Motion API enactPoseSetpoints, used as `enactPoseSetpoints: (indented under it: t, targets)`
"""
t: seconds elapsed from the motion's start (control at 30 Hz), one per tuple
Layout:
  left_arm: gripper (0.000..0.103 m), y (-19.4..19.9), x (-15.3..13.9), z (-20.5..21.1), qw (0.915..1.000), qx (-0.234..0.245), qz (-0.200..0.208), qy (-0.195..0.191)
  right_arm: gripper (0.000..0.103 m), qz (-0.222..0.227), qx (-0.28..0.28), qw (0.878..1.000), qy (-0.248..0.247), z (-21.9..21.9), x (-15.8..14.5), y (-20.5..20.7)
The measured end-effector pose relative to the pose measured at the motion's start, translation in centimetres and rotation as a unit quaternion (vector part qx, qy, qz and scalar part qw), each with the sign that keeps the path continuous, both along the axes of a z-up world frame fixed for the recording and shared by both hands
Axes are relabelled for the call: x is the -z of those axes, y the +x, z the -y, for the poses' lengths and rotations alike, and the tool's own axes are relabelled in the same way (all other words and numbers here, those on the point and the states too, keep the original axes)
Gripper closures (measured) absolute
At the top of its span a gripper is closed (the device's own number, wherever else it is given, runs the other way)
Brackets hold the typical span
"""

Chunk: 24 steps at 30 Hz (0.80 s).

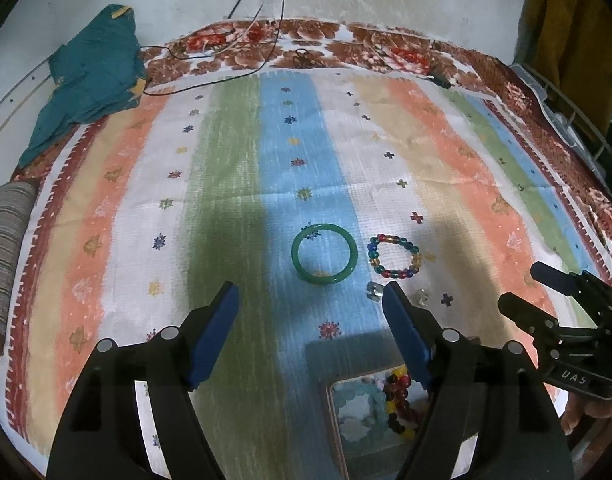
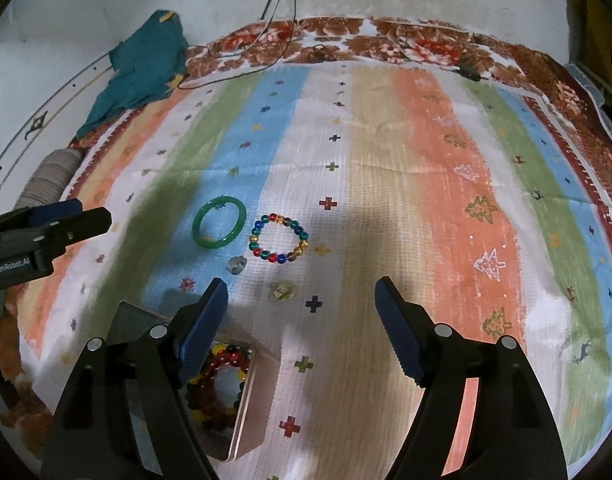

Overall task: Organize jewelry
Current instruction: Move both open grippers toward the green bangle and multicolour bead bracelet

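A green bangle (image 1: 325, 255) (image 2: 220, 227) lies flat on the striped cloth, with a bracelet of coloured beads (image 1: 394, 256) (image 2: 279, 239) just to its right. Two small clear rings (image 1: 373, 290) (image 2: 236, 265) (image 2: 283, 291) lie nearer to me. Below them stands a box (image 1: 333, 412) (image 2: 248, 396) holding dark red, yellow and pale bead bracelets. My left gripper (image 1: 310, 296) hovers open above the cloth, short of the bangle, nothing between its blue pads. My right gripper (image 2: 302, 292) is open too, over the nearer ring and beside the box, touching nothing.
The striped cloth (image 1: 234, 184) lies over a floral blanket (image 1: 317, 46). A teal garment (image 1: 94, 84) and thin cables (image 1: 262, 8) sit at the far left and back. A striped roll (image 1: 4, 256) is at the left edge. Plastic containers (image 1: 561, 120) stand at the right.
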<state>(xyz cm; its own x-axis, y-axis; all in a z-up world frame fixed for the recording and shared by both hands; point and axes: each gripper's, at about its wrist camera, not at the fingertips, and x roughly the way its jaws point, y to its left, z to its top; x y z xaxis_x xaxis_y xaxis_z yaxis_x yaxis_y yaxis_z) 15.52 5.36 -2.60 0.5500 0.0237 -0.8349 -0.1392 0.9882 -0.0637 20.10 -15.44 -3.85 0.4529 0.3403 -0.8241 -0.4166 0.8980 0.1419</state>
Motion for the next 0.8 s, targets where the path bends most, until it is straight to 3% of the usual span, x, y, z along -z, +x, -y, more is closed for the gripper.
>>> enactPoseSetpoints:
  t: [0.8]
  targets:
    - [0.025, 4.8, 4.0, -1.2, 0.9988, -0.010, -0.048, 0.006, 0.027, -0.084, -0.012, 0.996, -0.016, -2.8, 4.1, 3.5]
